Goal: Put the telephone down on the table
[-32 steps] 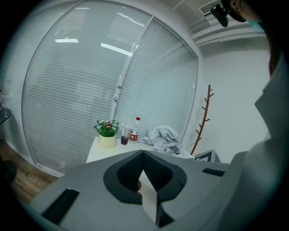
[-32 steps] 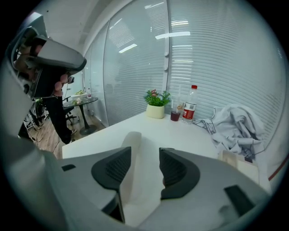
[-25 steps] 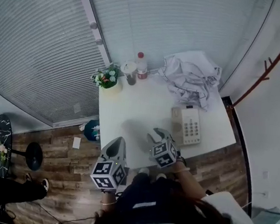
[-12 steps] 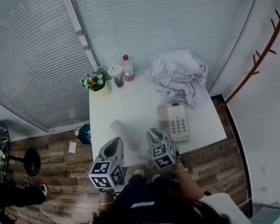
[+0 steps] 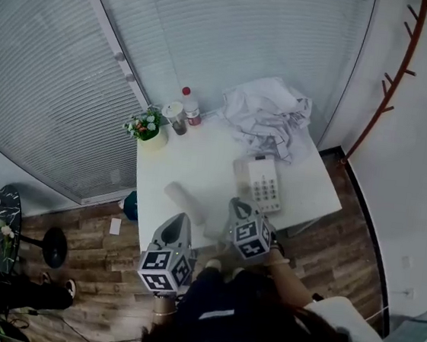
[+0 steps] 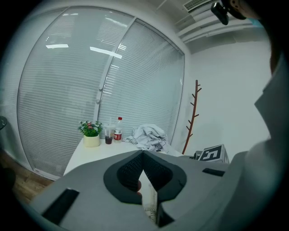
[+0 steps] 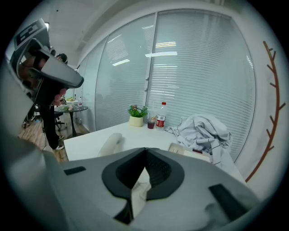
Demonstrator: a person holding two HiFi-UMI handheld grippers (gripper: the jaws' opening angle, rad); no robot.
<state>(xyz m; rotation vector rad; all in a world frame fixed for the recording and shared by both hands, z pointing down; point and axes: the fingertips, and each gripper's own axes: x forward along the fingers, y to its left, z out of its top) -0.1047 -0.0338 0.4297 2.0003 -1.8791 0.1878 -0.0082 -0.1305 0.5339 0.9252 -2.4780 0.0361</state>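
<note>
A cream plastic telephone handset [image 5: 183, 200] is lying on the white rectangular table [image 5: 200, 153], left of its cream keypad base [image 5: 263, 184] and apart from it. Near the front edge, the grey left gripper [image 5: 180, 219] is staying pinched together, empty. The grey right gripper [image 5: 238, 204] has just been closing on nothing.

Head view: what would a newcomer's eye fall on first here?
The white table draws the eye: the telephone base sits on its right half, its handset lying apart to the left, near the front edge. A crumpled white cloth is heaped at the far side, and a potted plant stands at the far left corner.
</note>
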